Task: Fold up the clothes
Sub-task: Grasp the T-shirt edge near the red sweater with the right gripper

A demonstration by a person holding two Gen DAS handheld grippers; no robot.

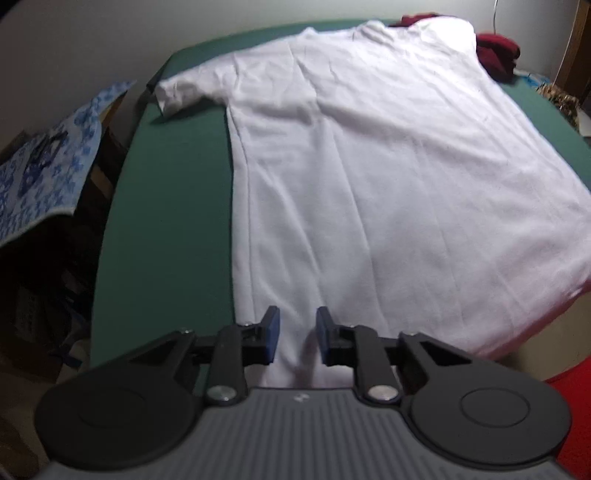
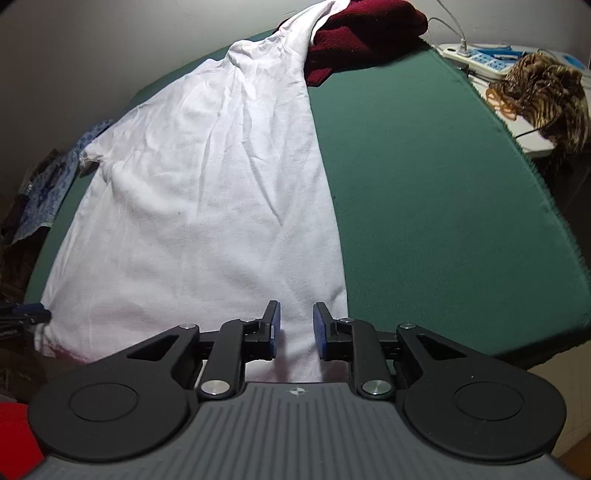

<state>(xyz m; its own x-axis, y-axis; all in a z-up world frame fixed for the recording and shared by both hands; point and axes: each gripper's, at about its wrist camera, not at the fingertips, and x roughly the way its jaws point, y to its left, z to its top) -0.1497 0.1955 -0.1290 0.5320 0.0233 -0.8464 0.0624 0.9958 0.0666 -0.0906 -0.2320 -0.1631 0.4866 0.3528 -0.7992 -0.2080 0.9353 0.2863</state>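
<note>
**Shirt laid flat, first fold yet to be started**

A white T-shirt is spread flat on the green table, its hem at the near edge and its collar beside a dark red garment. The left gripper and right gripper are held over the hem, jaws slightly apart, nothing clamped. The spreading step is judged finished; next, a shirt edge must be pinched and carried across.
</note>
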